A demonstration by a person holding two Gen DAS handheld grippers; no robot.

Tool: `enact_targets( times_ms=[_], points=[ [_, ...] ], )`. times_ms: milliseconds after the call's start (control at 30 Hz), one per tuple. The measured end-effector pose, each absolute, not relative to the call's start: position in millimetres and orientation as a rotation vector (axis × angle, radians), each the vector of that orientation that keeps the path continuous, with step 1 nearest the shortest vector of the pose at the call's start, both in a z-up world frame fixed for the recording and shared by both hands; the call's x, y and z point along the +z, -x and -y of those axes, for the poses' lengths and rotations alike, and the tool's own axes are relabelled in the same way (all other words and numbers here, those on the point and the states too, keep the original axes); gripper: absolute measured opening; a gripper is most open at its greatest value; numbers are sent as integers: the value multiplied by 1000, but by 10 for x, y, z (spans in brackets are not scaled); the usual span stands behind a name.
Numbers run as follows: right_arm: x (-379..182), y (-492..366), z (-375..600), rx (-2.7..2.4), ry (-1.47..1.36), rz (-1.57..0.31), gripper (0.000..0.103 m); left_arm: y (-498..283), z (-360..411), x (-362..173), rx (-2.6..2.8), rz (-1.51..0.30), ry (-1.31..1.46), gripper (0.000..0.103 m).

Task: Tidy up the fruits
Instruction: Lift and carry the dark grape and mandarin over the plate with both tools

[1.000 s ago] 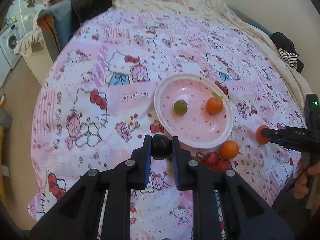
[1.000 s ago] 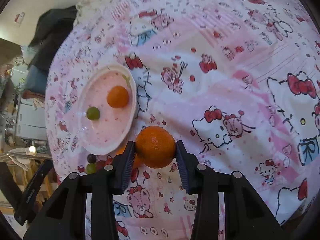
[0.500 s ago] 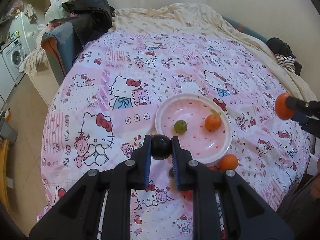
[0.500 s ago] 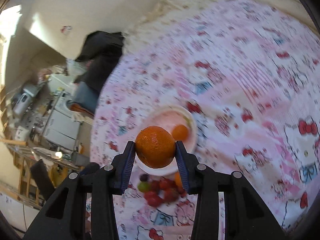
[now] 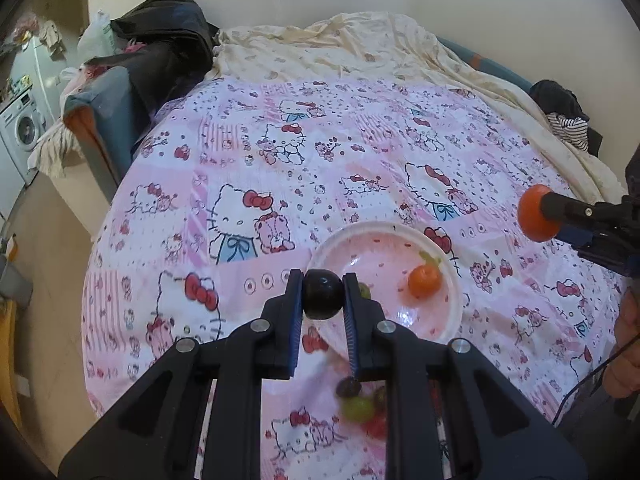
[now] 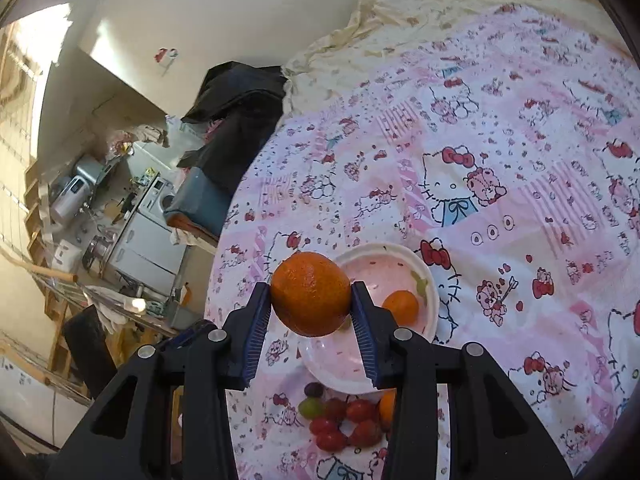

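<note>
My left gripper (image 5: 323,295) is shut on a dark grape (image 5: 322,294), held above the near rim of the white plate (image 5: 448,256). The plate holds a small orange with a leaf (image 5: 425,281) and a green grape (image 5: 365,290), partly hidden by my finger. My right gripper (image 6: 311,295) is shut on an orange (image 6: 311,294), raised above the plate (image 6: 430,280); this orange also shows at the right of the left wrist view (image 5: 536,212). A pile of red, green and dark grapes (image 6: 340,420) and another orange (image 6: 386,402) lie on the bed below the plate.
The bed has a pink Hello Kitty cover (image 5: 320,152) and a cream sheet (image 5: 340,48) at its far end. A chair with dark clothes (image 5: 152,56) stands at the far left, a washing machine (image 5: 20,140) beyond it. Clothes (image 5: 568,120) lie at the far right.
Both grippers have risen higher above the bed with their fruit held. The plate now looks smaller and lower in both views.
</note>
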State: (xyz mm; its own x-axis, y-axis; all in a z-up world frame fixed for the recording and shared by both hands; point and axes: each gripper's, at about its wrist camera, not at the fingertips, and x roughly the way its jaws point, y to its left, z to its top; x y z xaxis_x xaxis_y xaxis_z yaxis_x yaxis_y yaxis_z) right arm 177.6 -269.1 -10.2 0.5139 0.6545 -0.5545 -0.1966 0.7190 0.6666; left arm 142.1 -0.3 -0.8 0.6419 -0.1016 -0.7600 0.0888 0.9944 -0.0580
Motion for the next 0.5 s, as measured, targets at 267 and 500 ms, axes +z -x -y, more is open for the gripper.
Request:
enact_targets(
  times_ms=[267,500],
  points=[
    [-493,-2176,2566,531,-578,-1016,42,-1765,74,-220,-123,-908,-9,16],
    [-781,-2459,2399,509,-545,-1088,42,-2072,175,-488,-158,-955,-28,16]
  ],
)
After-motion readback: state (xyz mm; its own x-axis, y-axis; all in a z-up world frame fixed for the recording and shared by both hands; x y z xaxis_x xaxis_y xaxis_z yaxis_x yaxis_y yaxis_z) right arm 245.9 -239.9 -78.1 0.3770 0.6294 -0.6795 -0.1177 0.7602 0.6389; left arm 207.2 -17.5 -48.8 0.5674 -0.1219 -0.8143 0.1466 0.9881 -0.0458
